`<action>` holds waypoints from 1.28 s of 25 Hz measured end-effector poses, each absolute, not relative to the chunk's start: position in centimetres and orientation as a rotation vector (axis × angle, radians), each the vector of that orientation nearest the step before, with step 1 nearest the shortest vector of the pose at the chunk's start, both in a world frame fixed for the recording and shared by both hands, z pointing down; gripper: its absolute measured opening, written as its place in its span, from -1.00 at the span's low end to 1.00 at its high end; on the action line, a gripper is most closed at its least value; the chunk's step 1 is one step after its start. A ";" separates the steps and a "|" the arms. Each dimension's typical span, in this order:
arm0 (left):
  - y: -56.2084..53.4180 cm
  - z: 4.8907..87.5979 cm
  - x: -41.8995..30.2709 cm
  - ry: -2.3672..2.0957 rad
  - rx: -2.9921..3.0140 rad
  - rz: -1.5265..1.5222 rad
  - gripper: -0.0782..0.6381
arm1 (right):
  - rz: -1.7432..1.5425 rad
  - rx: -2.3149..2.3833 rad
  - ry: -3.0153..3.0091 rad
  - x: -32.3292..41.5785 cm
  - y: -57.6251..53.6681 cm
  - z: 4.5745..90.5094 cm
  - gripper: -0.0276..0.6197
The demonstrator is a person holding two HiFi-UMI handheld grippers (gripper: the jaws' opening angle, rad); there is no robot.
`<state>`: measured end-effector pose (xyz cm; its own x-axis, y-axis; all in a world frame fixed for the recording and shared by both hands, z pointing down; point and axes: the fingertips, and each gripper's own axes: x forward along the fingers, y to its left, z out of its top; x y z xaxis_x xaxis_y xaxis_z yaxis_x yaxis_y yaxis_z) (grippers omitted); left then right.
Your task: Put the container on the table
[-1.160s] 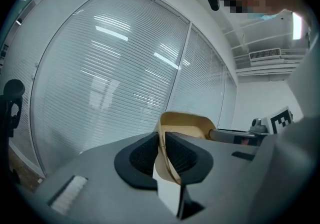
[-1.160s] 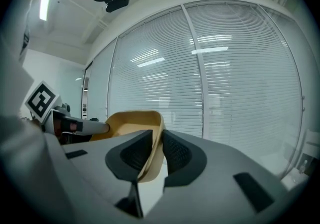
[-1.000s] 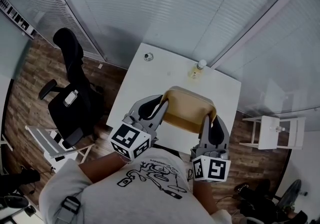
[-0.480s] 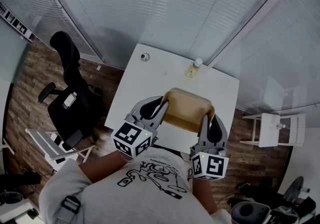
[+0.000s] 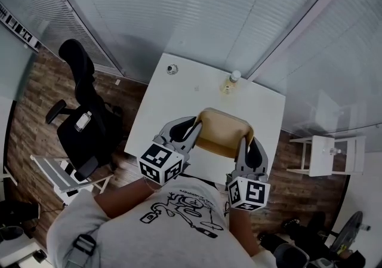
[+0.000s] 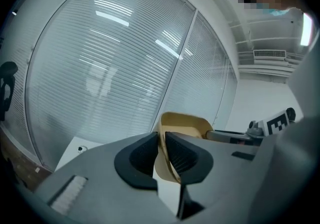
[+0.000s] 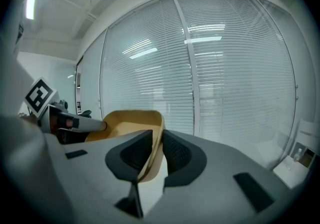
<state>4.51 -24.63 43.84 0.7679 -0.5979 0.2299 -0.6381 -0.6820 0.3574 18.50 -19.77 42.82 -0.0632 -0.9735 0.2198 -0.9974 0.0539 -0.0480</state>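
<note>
A tan, open-topped container (image 5: 222,133) hangs between both grippers over the near edge of the white table (image 5: 173,99). My left gripper (image 5: 192,131) is shut on the container's left rim (image 6: 161,144). My right gripper (image 5: 249,141) is shut on its right rim (image 7: 156,149). In the left gripper view the rim sits pinched between the two dark pads (image 6: 182,155). The right gripper view shows the container (image 7: 131,120) reaching away toward the other gripper. I cannot tell whether its base touches the table.
A small bottle (image 5: 232,81) stands at the table's far edge and a small round object (image 5: 172,69) lies at the far left corner. A black office chair (image 5: 83,111) is left of the table. A white stand (image 5: 325,156) sits to the right. Blinds-covered glass walls close the corner behind.
The view has shifted slightly; both grippers and the container sit a little lower and nearer me than a second ago. Both grips are unchanged.
</note>
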 end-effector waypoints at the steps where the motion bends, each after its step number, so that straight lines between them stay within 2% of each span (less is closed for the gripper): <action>1: -24.7 44.2 4.5 -0.937 2.539 0.141 -0.70 | 0.290 2.053 -2.181 18.5 -19.8 43.2 -0.74; 18: -25.5 53.4 5.8 -0.927 2.462 0.378 -0.70 | 0.522 1.937 -2.114 19.6 -21.1 52.4 -0.74; 32: -26.3 61.3 5.8 -0.895 2.338 0.440 -0.70 | 0.651 1.858 -2.065 19.8 -21.9 60.2 -0.74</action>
